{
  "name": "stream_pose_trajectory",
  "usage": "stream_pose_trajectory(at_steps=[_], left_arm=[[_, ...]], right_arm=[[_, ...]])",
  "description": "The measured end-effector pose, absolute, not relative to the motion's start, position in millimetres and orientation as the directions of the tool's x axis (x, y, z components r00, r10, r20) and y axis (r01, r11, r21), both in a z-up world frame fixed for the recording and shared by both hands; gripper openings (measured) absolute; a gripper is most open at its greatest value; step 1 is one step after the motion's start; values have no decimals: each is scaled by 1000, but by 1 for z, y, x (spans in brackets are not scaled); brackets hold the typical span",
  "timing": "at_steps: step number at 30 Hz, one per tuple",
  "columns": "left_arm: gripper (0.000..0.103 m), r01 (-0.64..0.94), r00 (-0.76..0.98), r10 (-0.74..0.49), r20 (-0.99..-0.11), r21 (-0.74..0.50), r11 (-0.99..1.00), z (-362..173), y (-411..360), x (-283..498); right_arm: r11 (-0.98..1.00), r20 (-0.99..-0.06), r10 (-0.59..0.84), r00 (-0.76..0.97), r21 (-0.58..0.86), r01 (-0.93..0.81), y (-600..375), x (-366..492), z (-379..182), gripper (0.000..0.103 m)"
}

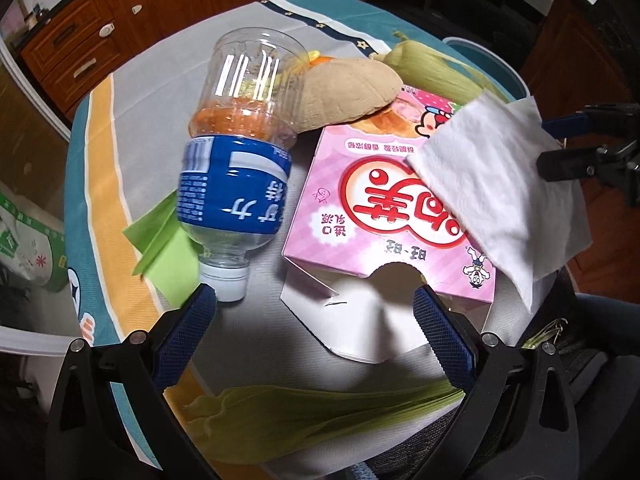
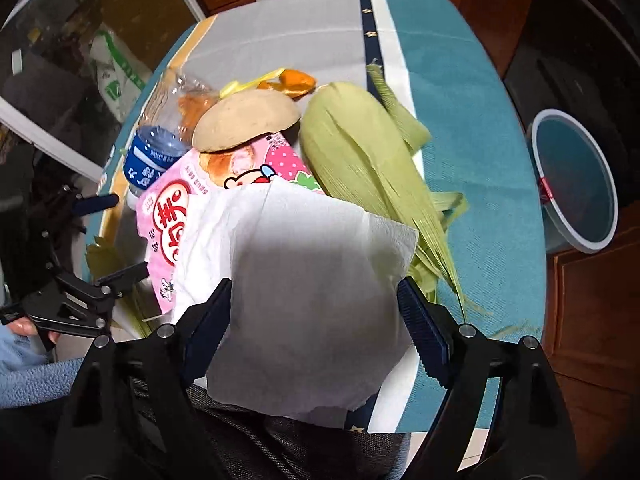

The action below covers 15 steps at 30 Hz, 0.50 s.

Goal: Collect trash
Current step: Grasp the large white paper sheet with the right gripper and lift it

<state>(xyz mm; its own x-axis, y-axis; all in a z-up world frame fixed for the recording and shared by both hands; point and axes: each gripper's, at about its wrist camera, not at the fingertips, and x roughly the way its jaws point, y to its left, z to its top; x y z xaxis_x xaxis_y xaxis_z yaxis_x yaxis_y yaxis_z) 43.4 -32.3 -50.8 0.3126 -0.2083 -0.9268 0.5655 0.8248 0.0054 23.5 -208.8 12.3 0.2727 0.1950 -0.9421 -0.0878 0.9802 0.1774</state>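
Both fisheye views were strongly curved, and straight edges such as the tablecloth (image 1: 100, 168) stripes bowed toward dark, vignetted corners. Light fell from above onto the table's middle, leaving the surrounding room dim. Bright streaks of glare ran down the clear plastic bottle (image 1: 240, 152). In the right wrist view a soft grey shadow covered the centre of the white paper towel (image 2: 312, 280); in the left wrist view a similar shadow lay across the open flap of the pink box (image 1: 360, 320). The corn husks (image 1: 320, 420) nearest the lens were soft and slightly smeared.

Grey cloth (image 1: 160, 92) behind bottle (image 1: 236, 168) lies clear.
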Motion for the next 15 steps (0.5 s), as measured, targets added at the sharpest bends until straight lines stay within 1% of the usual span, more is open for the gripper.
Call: stream_pose_trajectory(at_steps=[3, 6, 9, 15], left_arm=[[99, 570, 322, -217, -921, 6, 822, -46, -33, 41], [99, 562, 323, -232, -917, -12, 827, -40, -28, 37], [99, 554, 333, -231, -914, -9, 833, -34, -25, 33], [99, 571, 339, -225, -913, 10, 821, -29, -36, 23]], right_arm=[[971, -929, 238, 285, 233, -50, -223, 22, 15, 79], [948, -909, 304, 285, 317, 1, -239, 20, 13, 79], [906, -886, 392, 250, 418, 62, -253, 22, 4, 79], [913, -897, 371, 241, 400, 84, -254, 22, -5, 80]])
